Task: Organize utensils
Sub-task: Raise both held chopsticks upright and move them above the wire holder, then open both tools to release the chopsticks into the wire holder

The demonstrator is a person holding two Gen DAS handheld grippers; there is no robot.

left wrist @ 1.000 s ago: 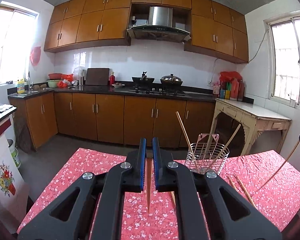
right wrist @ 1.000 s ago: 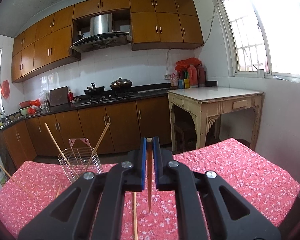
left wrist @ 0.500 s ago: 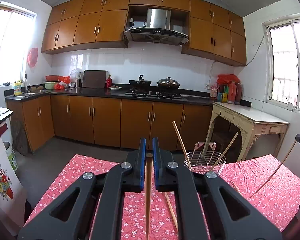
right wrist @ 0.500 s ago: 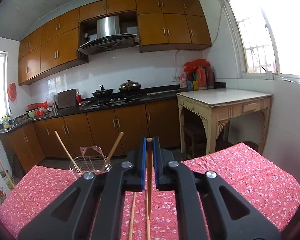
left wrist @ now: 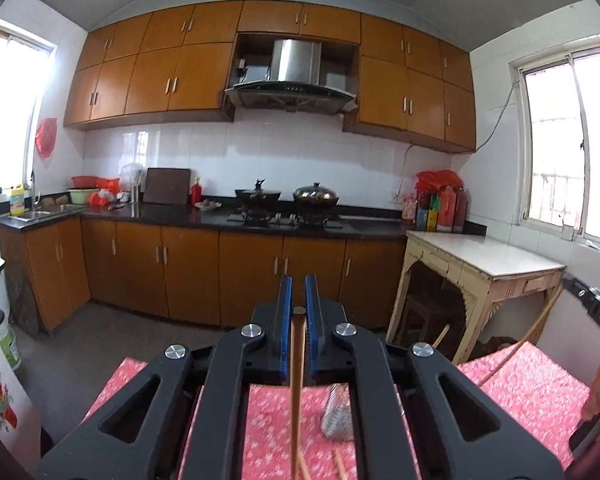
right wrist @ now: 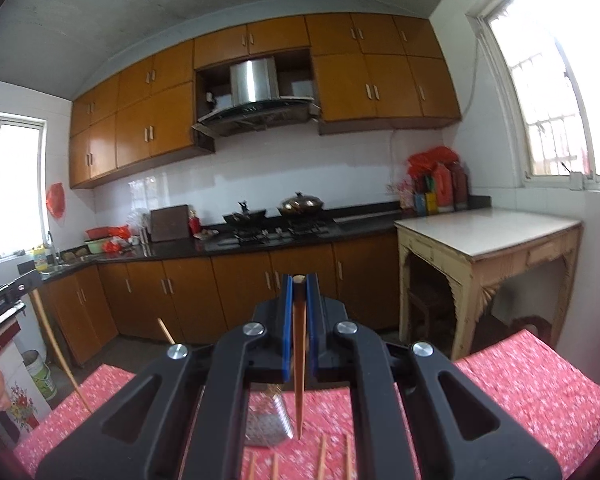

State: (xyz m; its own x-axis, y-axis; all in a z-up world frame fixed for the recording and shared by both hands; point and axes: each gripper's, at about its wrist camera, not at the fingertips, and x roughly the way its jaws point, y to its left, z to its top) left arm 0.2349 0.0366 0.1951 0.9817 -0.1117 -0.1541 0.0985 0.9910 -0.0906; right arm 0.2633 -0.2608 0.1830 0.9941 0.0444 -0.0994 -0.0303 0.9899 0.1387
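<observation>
My left gripper [left wrist: 299,312] is shut on a wooden chopstick [left wrist: 297,384] that hangs down toward the table. My right gripper [right wrist: 299,280] is shut on another chopstick [right wrist: 299,368], its tip above the table. The wire utensil basket [left wrist: 336,420] stands on the red floral tablecloth [left wrist: 532,392], mostly hidden behind the left gripper's body; in the right wrist view the basket [right wrist: 268,420] sits just left of the hanging tip. Several loose chopsticks [right wrist: 322,456] lie on the cloth in front of the basket. The other gripper's chopstick shows at each view's edge [left wrist: 540,320] [right wrist: 56,344].
The table's far edge drops to a grey floor [left wrist: 100,332]. Kitchen cabinets and counter [left wrist: 260,224] run along the back wall. A cream side table [left wrist: 484,260] stands at the right by a window.
Both grippers have risen and tilted up with their chopsticks. The basket has sunk low in both views and is now largely hidden behind the gripper bodies.
</observation>
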